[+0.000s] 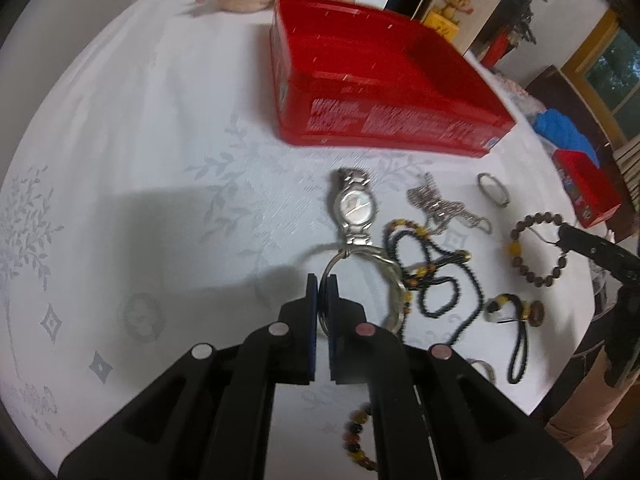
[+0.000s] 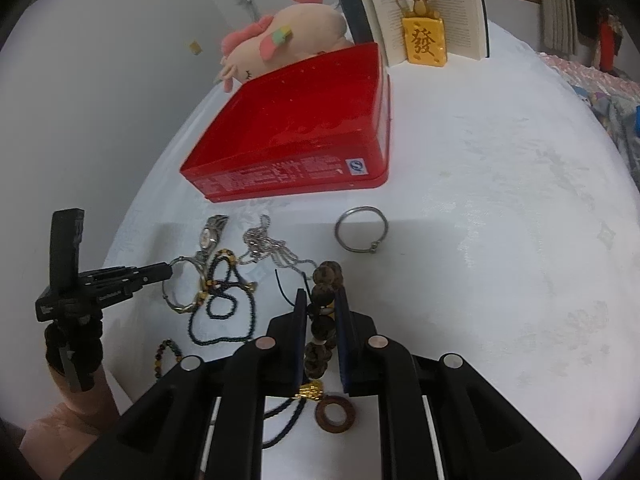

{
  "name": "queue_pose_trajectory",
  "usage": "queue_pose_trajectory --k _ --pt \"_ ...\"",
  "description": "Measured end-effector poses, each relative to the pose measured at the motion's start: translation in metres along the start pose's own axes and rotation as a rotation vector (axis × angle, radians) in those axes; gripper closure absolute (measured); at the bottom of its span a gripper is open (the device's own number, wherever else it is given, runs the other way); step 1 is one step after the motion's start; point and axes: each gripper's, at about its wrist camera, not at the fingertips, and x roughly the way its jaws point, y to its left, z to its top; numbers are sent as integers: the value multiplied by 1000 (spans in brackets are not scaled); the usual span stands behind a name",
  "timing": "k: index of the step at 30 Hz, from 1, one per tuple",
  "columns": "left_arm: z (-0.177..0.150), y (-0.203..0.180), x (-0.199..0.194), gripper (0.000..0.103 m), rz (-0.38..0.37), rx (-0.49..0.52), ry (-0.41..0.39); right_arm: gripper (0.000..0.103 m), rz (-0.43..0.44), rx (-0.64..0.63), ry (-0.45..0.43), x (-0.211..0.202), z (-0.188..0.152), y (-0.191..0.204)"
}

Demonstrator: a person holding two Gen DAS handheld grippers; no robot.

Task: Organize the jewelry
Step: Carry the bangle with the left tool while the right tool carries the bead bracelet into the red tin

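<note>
step: picking up | left claw [image 1: 322,286] pinches bangle [image 1: 394,280] | right claw [image 2: 321,300] grips beads [image 2: 326,280] | next: lift to red box [image 2: 304,120]

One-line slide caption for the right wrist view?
Right hand-held gripper closes on a brown bead bracelet near the red box.

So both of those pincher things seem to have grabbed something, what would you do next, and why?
Probably lift the left gripper and carry it toward the red box. Its fingers look shut on the silver bangle, the box sits open just beyond, and the right gripper already pinches the brown bead bracelet. Lift slowly, since the watch touches the bangle.
</note>
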Motion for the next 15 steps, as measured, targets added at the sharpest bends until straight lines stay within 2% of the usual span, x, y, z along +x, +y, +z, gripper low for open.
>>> queue_pose_trajectory --k 5,10,15 --pt "-2 -8 -18 100 -17 18 -52 89 52 -3 -4 -4 2 5" --pt "0 -13 -30 100 -55 19 -73 89 88 -2 -7 -7 5 10" --pt "8 -20 -36 100 -58 25 -90 89 101 -7 -33 -14 14 14"
